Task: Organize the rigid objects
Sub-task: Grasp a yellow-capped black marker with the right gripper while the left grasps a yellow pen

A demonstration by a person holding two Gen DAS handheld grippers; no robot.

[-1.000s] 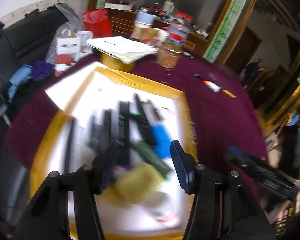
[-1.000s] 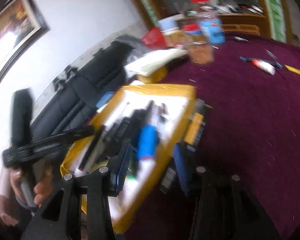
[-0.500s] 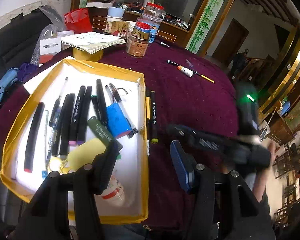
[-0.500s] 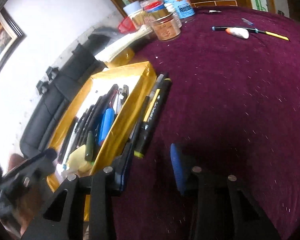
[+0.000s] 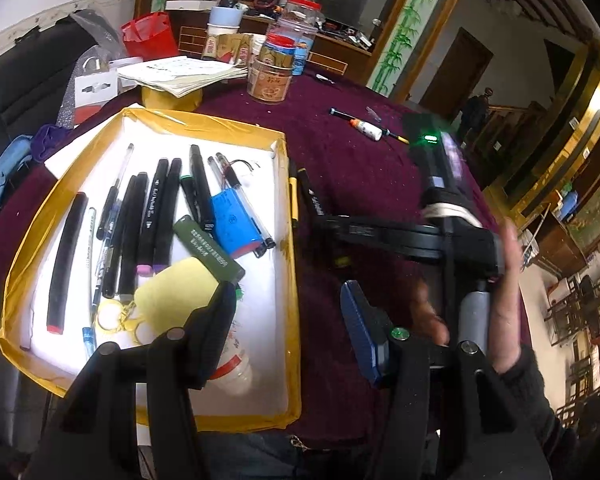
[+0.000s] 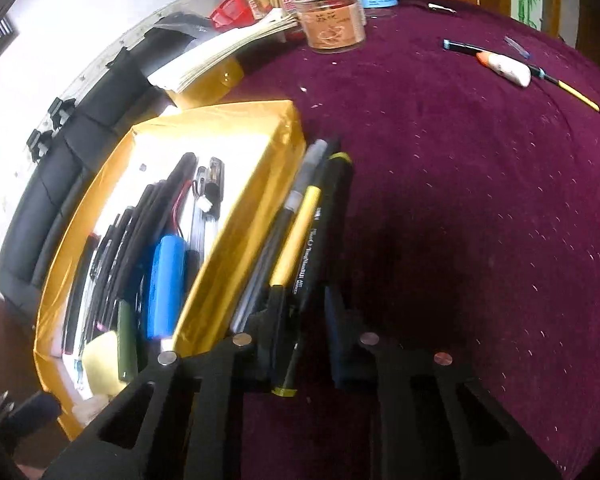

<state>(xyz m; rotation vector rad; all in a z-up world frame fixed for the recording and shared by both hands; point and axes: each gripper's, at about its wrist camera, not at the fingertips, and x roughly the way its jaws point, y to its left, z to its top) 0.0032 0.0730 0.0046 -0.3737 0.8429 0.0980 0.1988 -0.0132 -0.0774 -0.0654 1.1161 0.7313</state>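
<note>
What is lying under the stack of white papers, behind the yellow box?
A yellow tape-like roll carries the stack of white papers. Only its front wall shows; its top and anything inside stay covered.

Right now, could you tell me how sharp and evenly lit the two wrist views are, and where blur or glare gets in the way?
Left wrist view: mostly sharp, fisheye-bent at the edges; the yellow tray and its pens read clearly; the hand on the right gripper is blurred. Right wrist view: softer; the wall at left is blown out, the black marker between the closing jaws is legible, and a dark shadow falls on the maroon tablecloth.
</note>
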